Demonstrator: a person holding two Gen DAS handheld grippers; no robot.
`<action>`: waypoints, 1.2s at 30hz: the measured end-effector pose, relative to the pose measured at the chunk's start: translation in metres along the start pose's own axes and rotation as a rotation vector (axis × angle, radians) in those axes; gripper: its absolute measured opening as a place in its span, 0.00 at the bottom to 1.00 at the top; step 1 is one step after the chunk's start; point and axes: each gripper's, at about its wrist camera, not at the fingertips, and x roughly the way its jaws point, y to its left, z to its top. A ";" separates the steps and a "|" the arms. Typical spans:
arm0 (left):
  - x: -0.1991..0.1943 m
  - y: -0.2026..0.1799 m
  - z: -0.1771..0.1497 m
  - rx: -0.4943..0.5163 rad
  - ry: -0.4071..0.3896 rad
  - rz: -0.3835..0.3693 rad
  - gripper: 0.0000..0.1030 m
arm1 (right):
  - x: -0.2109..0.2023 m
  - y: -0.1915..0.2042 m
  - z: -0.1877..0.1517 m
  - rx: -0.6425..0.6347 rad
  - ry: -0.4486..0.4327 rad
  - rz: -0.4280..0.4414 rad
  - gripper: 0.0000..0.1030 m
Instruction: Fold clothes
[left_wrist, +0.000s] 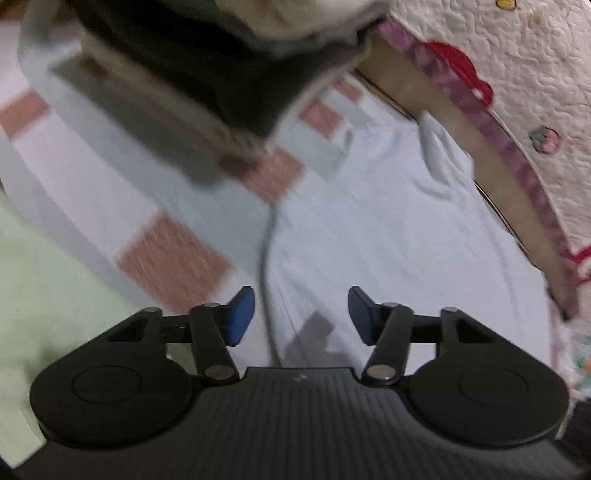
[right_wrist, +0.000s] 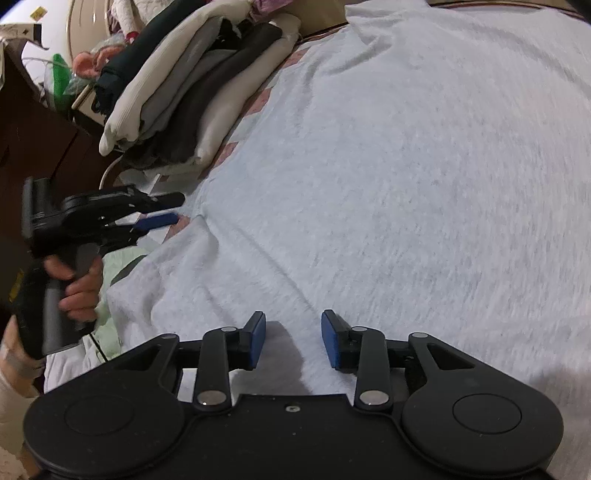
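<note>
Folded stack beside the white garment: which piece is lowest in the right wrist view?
The cream-white piece, resting against the bed at the stack's edge, under the dark brown layer.

The bed carries everything, covered by a checked sheet (left_wrist: 173, 258) of pale blue, white and pink squares. A pale grey garment (right_wrist: 406, 166) lies spread flat over it, filling the right wrist view from 12 to 5 o'clock. A stack of folded clothes (right_wrist: 184, 92) in cream, grey and dark tones sits on the sheet at 10 o'clock, just beside the garment's edge. A light green cloth (right_wrist: 114, 273) lies at 8 o'clock.
</note>
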 end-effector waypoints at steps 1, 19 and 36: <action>0.004 -0.002 -0.003 0.002 0.032 -0.006 0.61 | 0.001 0.002 0.000 -0.006 0.000 -0.003 0.41; -0.010 -0.043 -0.042 0.375 0.007 0.406 0.29 | 0.001 0.012 -0.002 -0.027 0.019 -0.049 0.41; -0.018 -0.133 0.043 0.698 -0.080 0.154 0.45 | -0.084 -0.023 0.072 -0.154 -0.139 -0.083 0.43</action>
